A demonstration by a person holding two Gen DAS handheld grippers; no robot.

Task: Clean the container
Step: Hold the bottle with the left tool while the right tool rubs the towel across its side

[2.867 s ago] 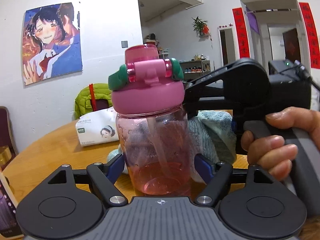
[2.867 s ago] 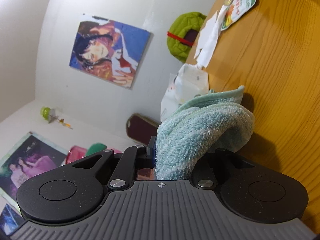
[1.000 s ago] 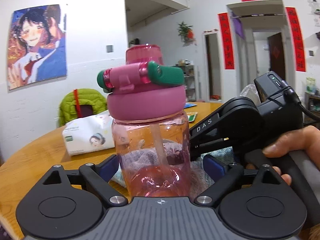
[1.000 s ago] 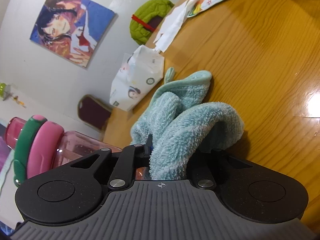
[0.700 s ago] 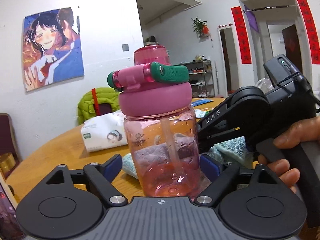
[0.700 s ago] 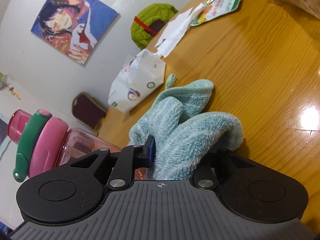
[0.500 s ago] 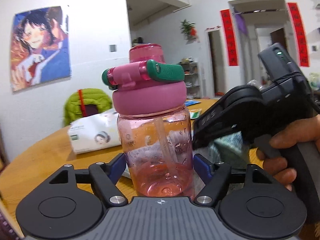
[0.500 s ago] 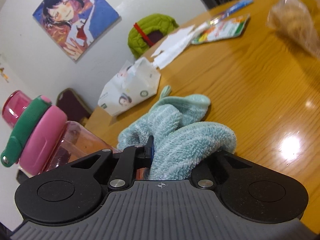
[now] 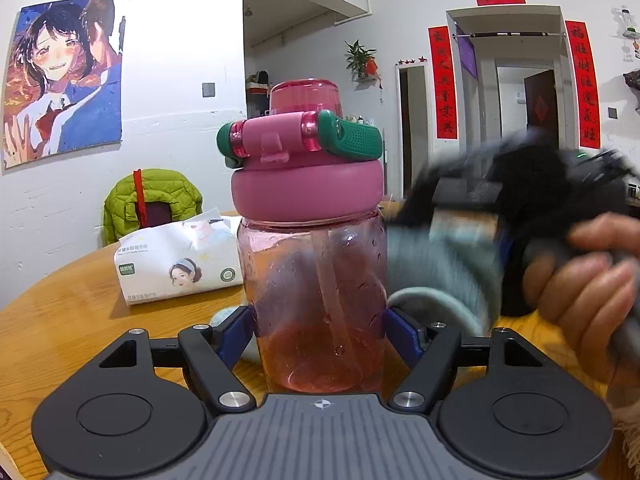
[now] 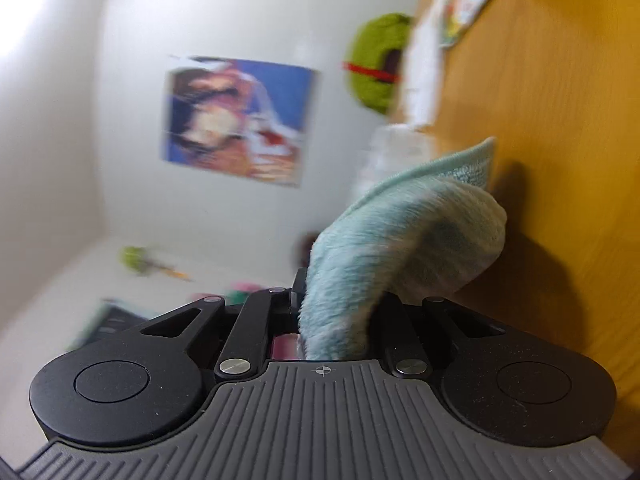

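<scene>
A clear pink water bottle (image 9: 316,280) with a pink lid and a green flip handle stands upright between the blue pads of my left gripper (image 9: 318,332), which is shut on its lower body. My right gripper (image 10: 340,312) is shut on a light teal towel (image 10: 404,240). In the left wrist view the towel (image 9: 444,276) and the right gripper, both motion-blurred, are against the bottle's right side. The right wrist view is rolled sideways and blurred; only a sliver of pink shows between its fingers.
A round wooden table (image 9: 60,320) lies under both grippers. A white tissue pack (image 9: 176,264) sits behind the bottle on the left. A chair with a green jacket (image 9: 148,200) stands by the wall. Snack packets (image 10: 464,0) lie further along the table.
The right gripper has swung fast with the towel along the bottle's right side and rolled sideways. The left gripper still holds the bottle, which has turned slightly.
</scene>
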